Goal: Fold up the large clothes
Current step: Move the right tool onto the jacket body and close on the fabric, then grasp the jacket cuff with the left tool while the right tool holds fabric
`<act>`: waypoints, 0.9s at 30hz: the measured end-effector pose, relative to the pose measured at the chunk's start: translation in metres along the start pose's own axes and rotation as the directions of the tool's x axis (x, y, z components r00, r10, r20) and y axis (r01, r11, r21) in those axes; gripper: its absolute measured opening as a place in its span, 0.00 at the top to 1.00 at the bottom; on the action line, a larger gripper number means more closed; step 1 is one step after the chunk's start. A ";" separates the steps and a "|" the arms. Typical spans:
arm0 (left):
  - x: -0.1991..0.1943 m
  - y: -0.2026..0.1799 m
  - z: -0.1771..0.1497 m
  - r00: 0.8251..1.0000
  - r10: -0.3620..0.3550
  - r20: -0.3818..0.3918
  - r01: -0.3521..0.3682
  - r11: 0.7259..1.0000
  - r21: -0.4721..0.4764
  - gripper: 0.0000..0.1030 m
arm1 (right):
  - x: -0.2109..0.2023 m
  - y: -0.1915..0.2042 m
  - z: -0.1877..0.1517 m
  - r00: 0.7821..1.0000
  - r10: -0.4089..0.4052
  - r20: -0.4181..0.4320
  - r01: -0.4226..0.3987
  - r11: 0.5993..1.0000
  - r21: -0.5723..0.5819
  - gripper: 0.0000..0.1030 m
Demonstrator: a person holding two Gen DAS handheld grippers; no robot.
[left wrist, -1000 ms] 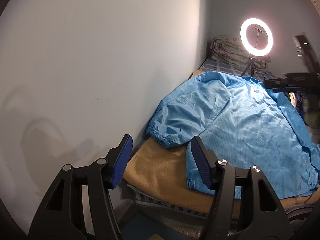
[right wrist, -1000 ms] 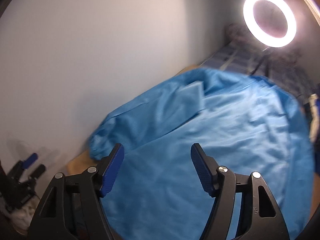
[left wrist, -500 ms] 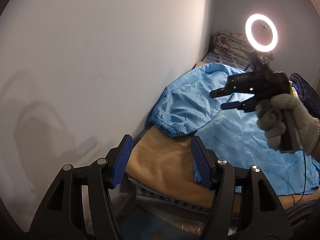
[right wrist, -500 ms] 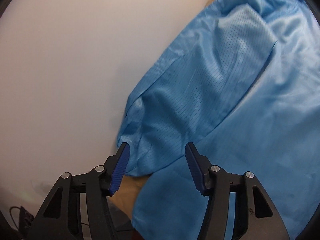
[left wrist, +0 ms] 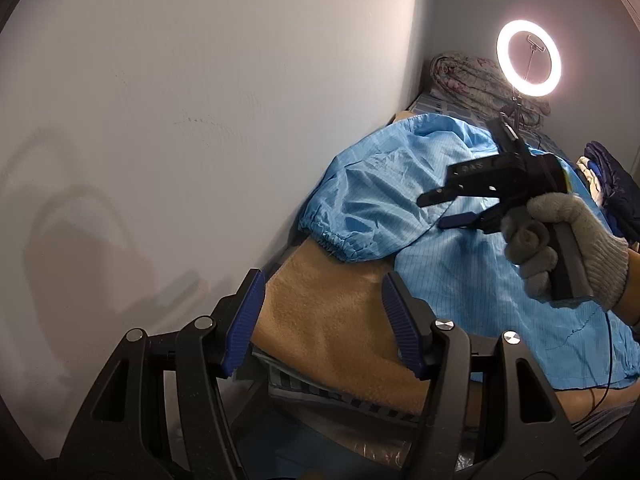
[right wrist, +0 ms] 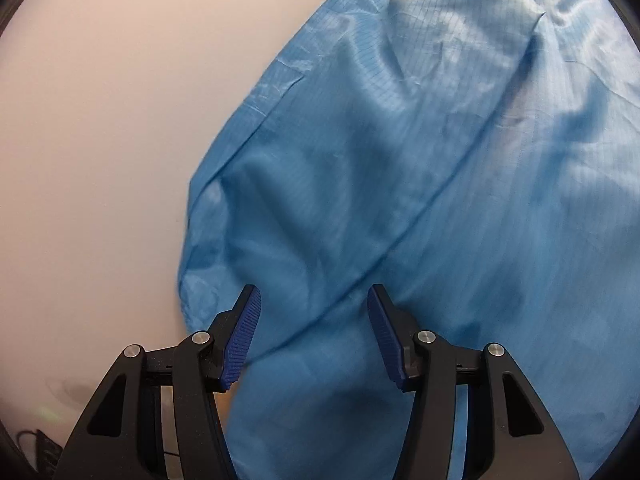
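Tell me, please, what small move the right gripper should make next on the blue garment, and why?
Probably ease the right gripper down a little onto the sleeve of the blue garment and pinch it. Its fingers stand apart just above the fabric with nothing clamped, and the sleeve lies folded across the body, ready to be gripped.

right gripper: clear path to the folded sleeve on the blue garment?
Probably yes. The right gripper is right above the sleeve of the blue garment, jaws apart and not yet pinching fabric; nothing lies between them. The left gripper is off over the tan blanket.
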State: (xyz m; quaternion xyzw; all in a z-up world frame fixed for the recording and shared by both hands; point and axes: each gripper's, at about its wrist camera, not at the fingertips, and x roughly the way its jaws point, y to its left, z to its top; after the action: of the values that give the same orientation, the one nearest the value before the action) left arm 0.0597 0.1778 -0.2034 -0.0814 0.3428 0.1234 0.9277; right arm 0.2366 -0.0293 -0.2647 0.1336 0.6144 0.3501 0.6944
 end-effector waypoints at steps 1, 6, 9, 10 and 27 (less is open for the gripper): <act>0.000 0.000 0.000 1.000 0.001 0.001 -0.001 1.000 0.001 0.39 | 0.002 0.000 0.001 1.000 0.001 0.002 -0.001 1.000 0.004 0.48; -0.001 0.001 0.002 1.000 0.007 0.005 -0.007 1.000 0.001 0.39 | 0.024 0.011 0.008 0.999 -0.054 0.003 0.055 0.998 -0.022 0.98; -0.003 0.002 0.003 1.000 0.008 0.013 -0.008 1.000 0.000 0.39 | 0.016 0.020 0.008 0.997 -0.063 0.033 0.065 0.997 -0.048 0.99; -0.003 0.002 0.004 1.000 0.006 0.014 -0.006 1.000 0.001 0.39 | 0.008 0.022 0.007 0.997 -0.066 0.043 0.068 0.996 -0.060 0.99; 0.058 -0.032 0.029 0.981 -0.180 -0.076 0.181 0.983 0.000 0.32 | -0.052 -0.012 0.001 0.992 -0.115 0.050 0.118 0.992 -0.042 0.99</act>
State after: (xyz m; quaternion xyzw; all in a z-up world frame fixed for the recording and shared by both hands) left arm 0.1294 0.1642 -0.2176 -0.1135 0.3691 0.0342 0.9218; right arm 0.2418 -0.0713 -0.2321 0.0902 0.5963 0.3194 0.7309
